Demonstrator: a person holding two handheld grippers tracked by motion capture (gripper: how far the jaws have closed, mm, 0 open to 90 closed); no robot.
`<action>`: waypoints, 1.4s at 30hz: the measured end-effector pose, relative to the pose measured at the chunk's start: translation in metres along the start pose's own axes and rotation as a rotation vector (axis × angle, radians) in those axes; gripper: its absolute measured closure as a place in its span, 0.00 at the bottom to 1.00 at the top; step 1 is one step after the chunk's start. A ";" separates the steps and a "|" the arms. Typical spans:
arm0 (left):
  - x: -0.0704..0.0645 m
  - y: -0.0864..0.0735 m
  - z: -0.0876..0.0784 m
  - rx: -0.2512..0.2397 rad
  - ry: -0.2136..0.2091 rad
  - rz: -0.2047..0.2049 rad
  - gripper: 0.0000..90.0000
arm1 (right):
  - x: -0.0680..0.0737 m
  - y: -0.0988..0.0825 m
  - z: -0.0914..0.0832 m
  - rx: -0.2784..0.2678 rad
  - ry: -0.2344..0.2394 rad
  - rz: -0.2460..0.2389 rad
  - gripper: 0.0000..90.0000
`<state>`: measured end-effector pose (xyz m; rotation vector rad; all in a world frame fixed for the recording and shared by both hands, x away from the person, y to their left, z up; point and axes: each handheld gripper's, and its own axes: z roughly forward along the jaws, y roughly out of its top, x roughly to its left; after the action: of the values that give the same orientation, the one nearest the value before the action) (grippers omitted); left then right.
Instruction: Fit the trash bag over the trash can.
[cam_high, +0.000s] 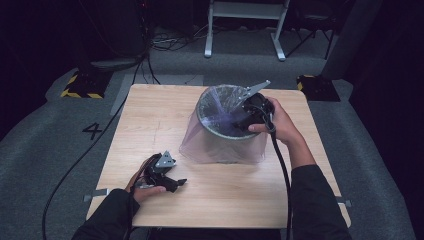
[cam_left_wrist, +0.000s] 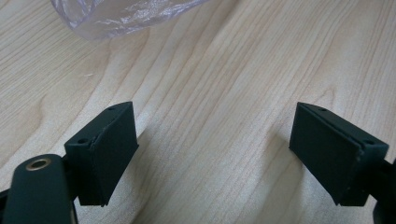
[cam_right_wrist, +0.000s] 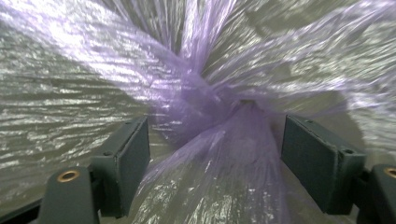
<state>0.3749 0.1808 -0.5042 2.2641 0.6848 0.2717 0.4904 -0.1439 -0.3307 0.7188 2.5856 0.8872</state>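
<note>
Right now the purple bag (cam_high: 220, 120) lines the bin (cam_high: 207, 100) at upper centre of the table (cam_high: 150, 115), its skirt draped outside. My right gripper (cam_right_wrist: 212, 144) reaches inside, jaws wide around the gathered plastic without pinching, probably to push it down. My left gripper (cam_high: 172, 182) rests at lower left, open and empty.

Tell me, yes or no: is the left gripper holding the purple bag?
No: the left gripper lies open over bare table, the purple bag beyond its jaws.
</note>
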 end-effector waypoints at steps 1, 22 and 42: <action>0.000 0.000 0.000 -0.001 0.000 0.000 0.16 | 0.000 -0.001 -0.001 -0.012 -0.006 -0.001 0.27; 0.000 0.000 0.000 -0.001 -0.001 0.000 0.16 | 0.008 -0.016 -0.047 -0.231 -0.065 0.059 0.27; 0.000 0.000 0.000 0.000 -0.001 0.000 0.16 | 0.020 -0.058 -0.087 -0.287 -0.155 0.037 0.22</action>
<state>0.3749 0.1807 -0.5041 2.2645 0.6840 0.2710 0.4149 -0.2144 -0.3039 0.7219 2.2554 1.1361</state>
